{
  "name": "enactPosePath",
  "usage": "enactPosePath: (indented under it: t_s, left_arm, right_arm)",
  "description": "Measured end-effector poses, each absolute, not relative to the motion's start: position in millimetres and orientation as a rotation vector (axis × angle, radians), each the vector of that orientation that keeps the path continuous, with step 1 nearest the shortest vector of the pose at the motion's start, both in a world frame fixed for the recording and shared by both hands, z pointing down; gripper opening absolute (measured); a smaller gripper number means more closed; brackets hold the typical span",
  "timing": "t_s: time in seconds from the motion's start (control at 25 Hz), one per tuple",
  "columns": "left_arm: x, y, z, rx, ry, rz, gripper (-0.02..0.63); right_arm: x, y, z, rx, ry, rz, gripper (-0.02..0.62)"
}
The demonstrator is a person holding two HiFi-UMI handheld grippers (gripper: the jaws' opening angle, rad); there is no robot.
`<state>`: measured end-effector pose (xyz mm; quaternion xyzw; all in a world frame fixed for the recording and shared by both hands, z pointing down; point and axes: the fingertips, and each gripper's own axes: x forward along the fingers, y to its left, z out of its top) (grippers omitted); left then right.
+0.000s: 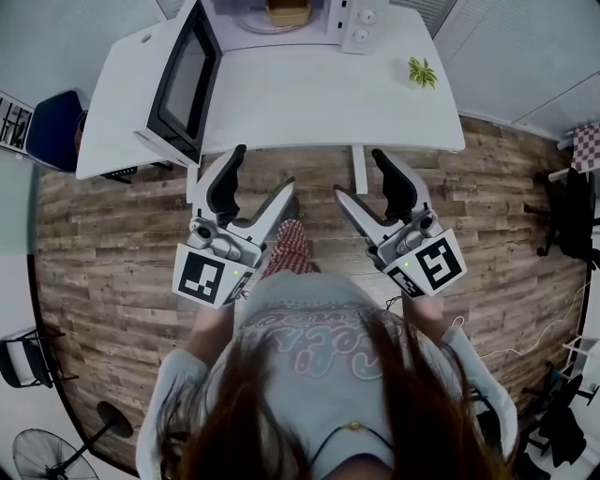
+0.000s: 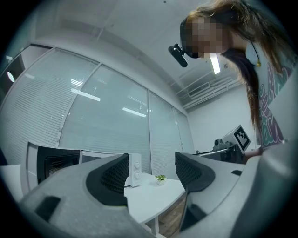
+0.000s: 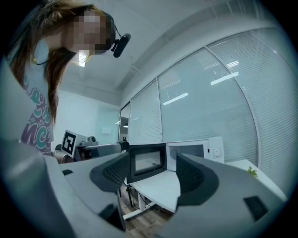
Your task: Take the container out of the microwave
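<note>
tan container [image 1: 286, 11] inside open-doored white microwave [image 1: 354, 23] | white rectangular table [image 1: 309, 94], small green plant [image 1: 422, 71] right | wood-plank floor [image 1: 112, 244] | left gripper [image 1: 261, 178], right gripper [image 1: 361, 178]: jaws apart, empty, short of table

The white microwave [image 1: 352, 23] is sitting at the far edge of the tabletop [image 1: 319, 103], with its dark-windowed door [image 1: 183, 84] hanging wide open to the left. The yellowish-brown container [image 1: 286, 11] is sitting inside the cavity, only partly showing from the head view.
</note>
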<state>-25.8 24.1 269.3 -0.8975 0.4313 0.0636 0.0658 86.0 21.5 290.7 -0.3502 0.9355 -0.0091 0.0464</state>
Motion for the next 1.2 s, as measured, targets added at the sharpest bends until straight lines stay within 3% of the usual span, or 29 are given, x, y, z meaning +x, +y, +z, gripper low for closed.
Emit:
enactPosePath:
  t_s: [1.2]
  left_arm:
    - [-46.1,-197.6,268.8,-2.746,1.217,0.251,0.285]
  right_arm:
    - [45.6,-182.6,285.9,-1.105,2.847,-0.043,0.302]
